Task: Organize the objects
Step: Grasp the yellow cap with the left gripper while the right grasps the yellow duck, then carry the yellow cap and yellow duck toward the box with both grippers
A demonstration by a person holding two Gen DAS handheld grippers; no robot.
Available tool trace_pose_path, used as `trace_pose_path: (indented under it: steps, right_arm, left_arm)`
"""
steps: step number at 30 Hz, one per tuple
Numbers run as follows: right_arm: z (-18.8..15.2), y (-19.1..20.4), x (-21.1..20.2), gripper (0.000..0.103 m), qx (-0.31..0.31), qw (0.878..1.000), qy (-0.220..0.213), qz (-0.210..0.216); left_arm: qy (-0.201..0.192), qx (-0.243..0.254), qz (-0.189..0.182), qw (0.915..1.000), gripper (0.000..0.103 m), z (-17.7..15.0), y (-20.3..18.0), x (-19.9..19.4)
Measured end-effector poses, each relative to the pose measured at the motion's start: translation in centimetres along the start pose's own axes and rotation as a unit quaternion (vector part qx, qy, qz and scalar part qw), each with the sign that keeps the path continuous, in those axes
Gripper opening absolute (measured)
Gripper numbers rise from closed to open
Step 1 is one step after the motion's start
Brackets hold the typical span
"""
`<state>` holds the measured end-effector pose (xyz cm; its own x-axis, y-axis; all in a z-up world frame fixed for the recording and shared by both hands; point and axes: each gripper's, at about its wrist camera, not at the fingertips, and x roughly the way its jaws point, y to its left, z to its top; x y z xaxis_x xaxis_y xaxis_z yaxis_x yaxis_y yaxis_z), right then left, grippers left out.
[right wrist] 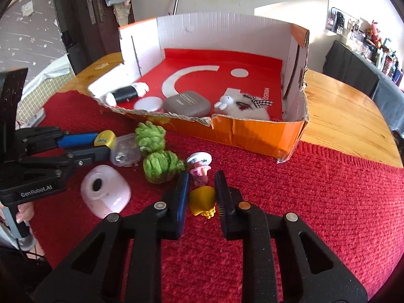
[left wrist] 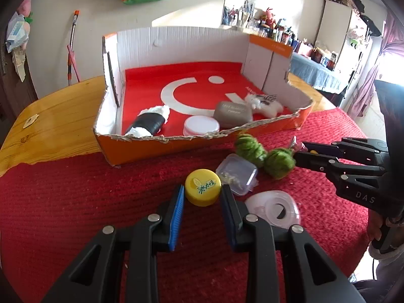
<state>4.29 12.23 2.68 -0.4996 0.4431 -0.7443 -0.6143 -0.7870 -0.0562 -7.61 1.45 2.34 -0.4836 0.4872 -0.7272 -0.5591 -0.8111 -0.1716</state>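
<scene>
Cap (left wrist: 202, 187), yellow with green lettering, sits pinched in left gripper (left wrist: 202, 197).

The red mat (right wrist: 328, 202) lies bare toward its right edge — free passage there. Left of centre, green yarn balls (right wrist: 156, 156), a clear case (right wrist: 125, 150) and a pink tape dispenser (right wrist: 106, 193) crowd together (nearly touching) before the cardboard box (right wrist: 252, 131) — its torn front wall low.

one cardboard box (left wrist: 277, 123) holding four items; on the red cloth (left wrist: 75, 202), two green yarn balls (right wrist: 150, 133), one yellow cap (left wrist: 202, 187).
</scene>
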Motion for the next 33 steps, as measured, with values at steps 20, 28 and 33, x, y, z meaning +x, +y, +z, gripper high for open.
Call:
trace_pose_path:
  steps: [20,28,33]
  right_arm:
    - [-0.4,0.5,-3.5,0.02,0.015,0.999,-0.033,0.024]
    - [2.9,0.2,-4.9,0.02,0.023,0.996,-0.056,0.069]
    - [8.1,-1.2,-2.7,0.02,0.038,0.995,-0.037,0.083]
  left_arm:
    - [-0.046,0.007,-0.009,0.9989,0.03,-0.3,-1.6,-4.9]
    - [-0.067,0.014,-0.033,0.9971,0.03,3.2,-1.5,-6.4]
    - [-0.041,0.028,-0.032,0.9983,0.03,7.6,-0.9,-3.6]
